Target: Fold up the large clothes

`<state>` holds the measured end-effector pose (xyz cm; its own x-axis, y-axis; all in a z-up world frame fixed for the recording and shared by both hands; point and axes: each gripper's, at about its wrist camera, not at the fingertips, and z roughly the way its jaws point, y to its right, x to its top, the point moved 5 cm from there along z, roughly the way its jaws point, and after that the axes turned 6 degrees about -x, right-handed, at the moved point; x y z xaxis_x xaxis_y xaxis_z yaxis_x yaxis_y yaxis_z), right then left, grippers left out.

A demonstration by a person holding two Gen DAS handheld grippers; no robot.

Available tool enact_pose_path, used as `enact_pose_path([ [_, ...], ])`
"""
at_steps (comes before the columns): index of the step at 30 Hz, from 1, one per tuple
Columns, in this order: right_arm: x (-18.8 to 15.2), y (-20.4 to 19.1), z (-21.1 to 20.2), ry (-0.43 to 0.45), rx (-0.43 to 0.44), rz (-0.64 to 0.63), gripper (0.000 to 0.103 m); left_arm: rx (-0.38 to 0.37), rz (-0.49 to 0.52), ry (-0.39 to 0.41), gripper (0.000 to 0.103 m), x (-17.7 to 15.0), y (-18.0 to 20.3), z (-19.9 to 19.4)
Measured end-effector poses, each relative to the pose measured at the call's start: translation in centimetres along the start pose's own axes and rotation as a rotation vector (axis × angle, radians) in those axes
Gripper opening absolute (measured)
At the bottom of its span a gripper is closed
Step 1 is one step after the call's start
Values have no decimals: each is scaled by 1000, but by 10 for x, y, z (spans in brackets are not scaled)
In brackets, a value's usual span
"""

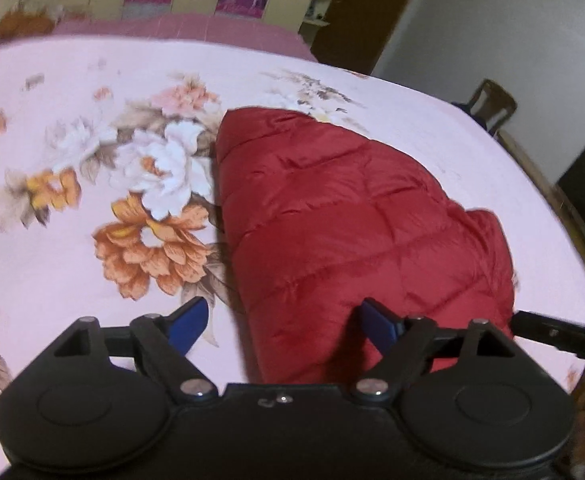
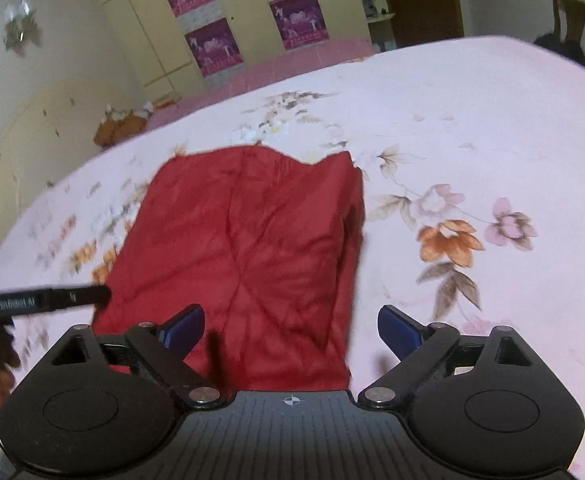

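Lying near the middle of the floral bedsheet (image 2: pixel 472 120), the red quilted jacket (image 1: pixel 344 220) looks folded into a compact block, probably so it can be halved again or squared up. Both grippers hover at its near edge, the left gripper (image 1: pixel 280 322) and right gripper (image 2: pixel 292 330) each with jaws spread wide, holding nothing. Sleeves and collar are tucked out of sight, and the jacket's nearest edge is cut off behind the 2 tools.
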<state>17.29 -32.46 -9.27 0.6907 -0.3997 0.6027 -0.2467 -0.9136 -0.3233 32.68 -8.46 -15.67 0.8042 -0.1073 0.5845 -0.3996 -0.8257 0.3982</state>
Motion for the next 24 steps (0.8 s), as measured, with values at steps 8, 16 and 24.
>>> enact_pose_path([
  [8, 28, 23, 63, -94, 162, 160, 93, -121, -118, -43, 85, 2, -5, 29],
  [16, 28, 27, 88, -161, 280, 234, 70, -164, -161, -27, 70, -2, -4, 33],
  [24, 36, 18, 74, -169, 337, 266, 42, -93, -86, -7, 55, 10, 7, 13],
])
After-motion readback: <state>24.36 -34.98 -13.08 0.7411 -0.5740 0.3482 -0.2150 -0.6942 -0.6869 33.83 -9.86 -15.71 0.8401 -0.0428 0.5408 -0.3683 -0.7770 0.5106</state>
